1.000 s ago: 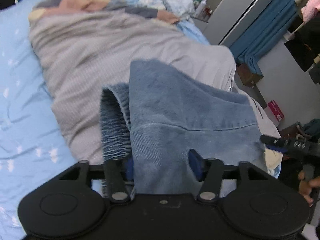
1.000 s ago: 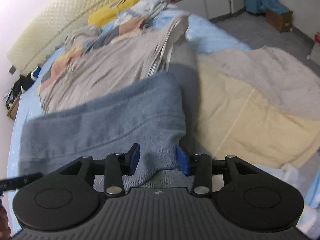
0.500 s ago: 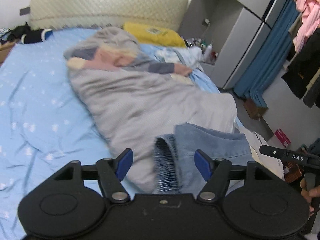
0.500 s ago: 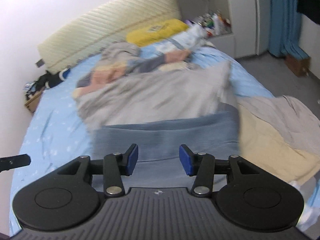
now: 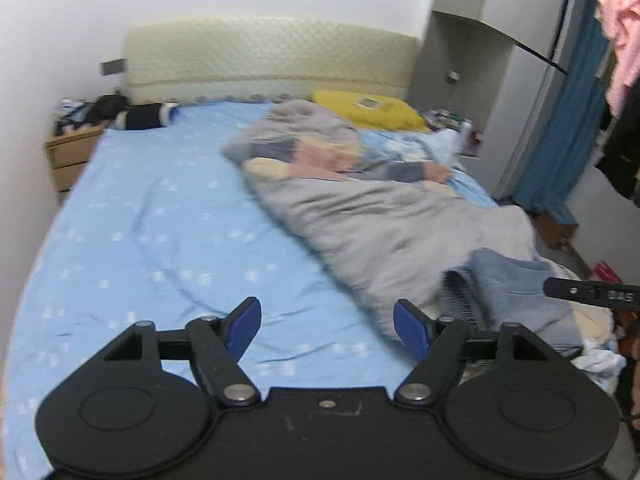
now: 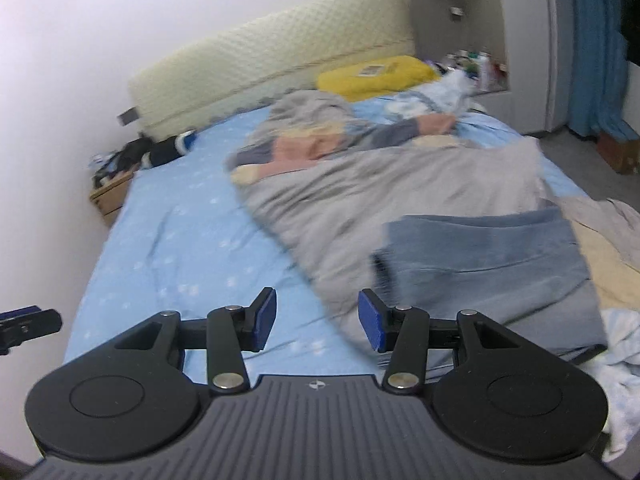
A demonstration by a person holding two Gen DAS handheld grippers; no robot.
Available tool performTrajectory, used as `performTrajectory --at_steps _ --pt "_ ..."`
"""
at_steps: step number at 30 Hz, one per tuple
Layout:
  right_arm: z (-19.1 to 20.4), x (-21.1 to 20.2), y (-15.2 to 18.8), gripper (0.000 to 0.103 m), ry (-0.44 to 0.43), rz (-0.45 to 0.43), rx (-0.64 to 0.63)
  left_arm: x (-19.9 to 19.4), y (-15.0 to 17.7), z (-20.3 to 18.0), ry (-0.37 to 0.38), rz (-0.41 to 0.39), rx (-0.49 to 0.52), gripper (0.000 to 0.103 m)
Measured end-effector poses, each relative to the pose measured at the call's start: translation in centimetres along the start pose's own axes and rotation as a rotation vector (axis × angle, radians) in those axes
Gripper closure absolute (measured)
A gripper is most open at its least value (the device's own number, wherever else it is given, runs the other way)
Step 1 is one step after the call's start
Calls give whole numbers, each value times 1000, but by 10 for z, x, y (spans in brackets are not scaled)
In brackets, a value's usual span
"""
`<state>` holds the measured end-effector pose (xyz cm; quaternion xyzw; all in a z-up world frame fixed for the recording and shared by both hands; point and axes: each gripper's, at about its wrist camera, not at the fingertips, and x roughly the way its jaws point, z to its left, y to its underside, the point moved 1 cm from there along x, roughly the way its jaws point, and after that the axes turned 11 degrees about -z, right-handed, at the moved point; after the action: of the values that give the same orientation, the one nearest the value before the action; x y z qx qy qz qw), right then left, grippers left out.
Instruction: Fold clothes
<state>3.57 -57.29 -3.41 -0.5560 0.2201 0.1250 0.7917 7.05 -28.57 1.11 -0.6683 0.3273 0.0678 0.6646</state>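
Now the blue jeans lie folded on the gray blanket, at the right middle of the right wrist view. We think they are heavy, thick and floppy. We would grab them at the thick waistband edge. Our left gripper is opening with nothing in it, low over the blue sheet. Our right gripper stands apart and empty too. Both tilt down toward the bed.

The bed sheet is light blue with small white marks. At two o'clock lies a plain grey blanket, at four o'clock faded blue denim; a yellow pillow sits at one o'clock.
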Motion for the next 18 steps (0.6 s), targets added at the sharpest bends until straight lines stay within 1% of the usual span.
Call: performTrajectory --at_steps 7,10,13,15,18 --pt "74 1 11 54 -126 6 -92 -39 10 61 -137 -8 -79 31" --pt "112 -2 19 54 -160 11 -134 -58 12 90 -164 -10 -107 29" --pt "151 -8 30 54 -190 12 -130 -75 13 122 -197 -18 -109 27" --pt "177 -11 38 54 -194 9 -135 -89 12 145 -203 -27 -117 26" --pt "219 -19 50 53 -185 -9 -140 -112 9 179 -202 -58 -80 21"
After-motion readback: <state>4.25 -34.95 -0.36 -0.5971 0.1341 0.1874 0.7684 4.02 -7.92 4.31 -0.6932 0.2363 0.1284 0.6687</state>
